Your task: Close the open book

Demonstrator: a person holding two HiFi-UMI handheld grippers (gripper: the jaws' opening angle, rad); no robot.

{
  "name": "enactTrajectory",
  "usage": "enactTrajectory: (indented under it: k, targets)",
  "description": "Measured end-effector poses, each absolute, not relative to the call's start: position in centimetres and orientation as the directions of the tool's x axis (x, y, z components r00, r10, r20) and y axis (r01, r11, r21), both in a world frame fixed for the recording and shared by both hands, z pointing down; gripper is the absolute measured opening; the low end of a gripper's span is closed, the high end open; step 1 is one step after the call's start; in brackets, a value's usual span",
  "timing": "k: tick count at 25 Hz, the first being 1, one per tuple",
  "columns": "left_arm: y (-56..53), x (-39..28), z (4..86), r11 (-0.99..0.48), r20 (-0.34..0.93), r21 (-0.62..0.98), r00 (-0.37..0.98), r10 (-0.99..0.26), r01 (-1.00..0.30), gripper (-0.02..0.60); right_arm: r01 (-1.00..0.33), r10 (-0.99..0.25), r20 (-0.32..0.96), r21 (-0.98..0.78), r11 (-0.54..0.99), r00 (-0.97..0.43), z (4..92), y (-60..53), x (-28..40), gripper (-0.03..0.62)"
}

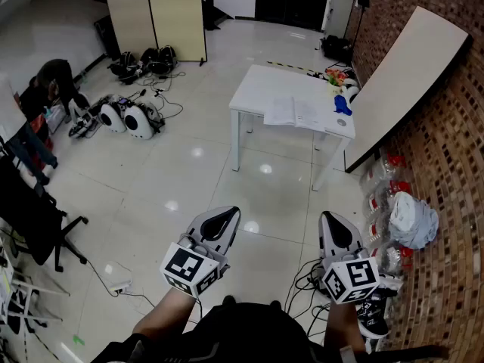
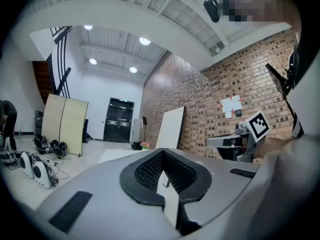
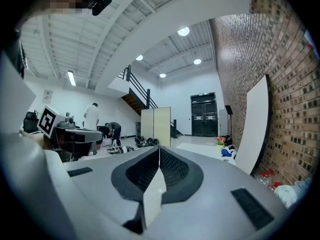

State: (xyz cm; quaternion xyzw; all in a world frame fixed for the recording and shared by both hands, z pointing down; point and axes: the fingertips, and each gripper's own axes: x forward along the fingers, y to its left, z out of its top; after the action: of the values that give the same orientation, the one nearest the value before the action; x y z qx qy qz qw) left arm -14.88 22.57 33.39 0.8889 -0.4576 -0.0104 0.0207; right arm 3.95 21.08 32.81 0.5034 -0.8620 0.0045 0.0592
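Open book lies flat on the white counter far across the shiny floor, near the counter's right end and just beside a blue thing, its pale pages spread to both sides. It is well out of reach from where the person stands. The left hand-held gripper and the right hand-held gripper are held low in front of the body, pointing roughly level toward the counter, and each has its jaws pressed together with nothing between them. From this far off the book looks thin and light, probably a soft-covered one whose leaves will flex and slide rather than swing as a stiff board. Paper on a smooth top is likely to skid when pushed, so the safer hold seems to be the outer edge of one side, lifted and folded over the spine while the other gripper steadies the opposite half.
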Motion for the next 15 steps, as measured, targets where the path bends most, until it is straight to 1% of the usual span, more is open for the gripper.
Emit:
enactTrajectory:
  k: [8, 15]
  targets:
    - [21.0, -19.4, 34.3, -0.603, 0.001, 0.061, 0.604, -0.797, -0.796, -0.003, -0.870, -0.872, 0.113, 0.076, 0.486, -0.477, 33.5, 19.8, -0.8, 0.002]
    - [17.2, -19.7, 35.0, -0.602, 0.007, 0.073, 0.604, -0.797, -0.795, -0.003, -0.866, -0.867, 0.128, 0.082, 0.494, -0.482, 34.0, 16.0, -1.3, 0.002]
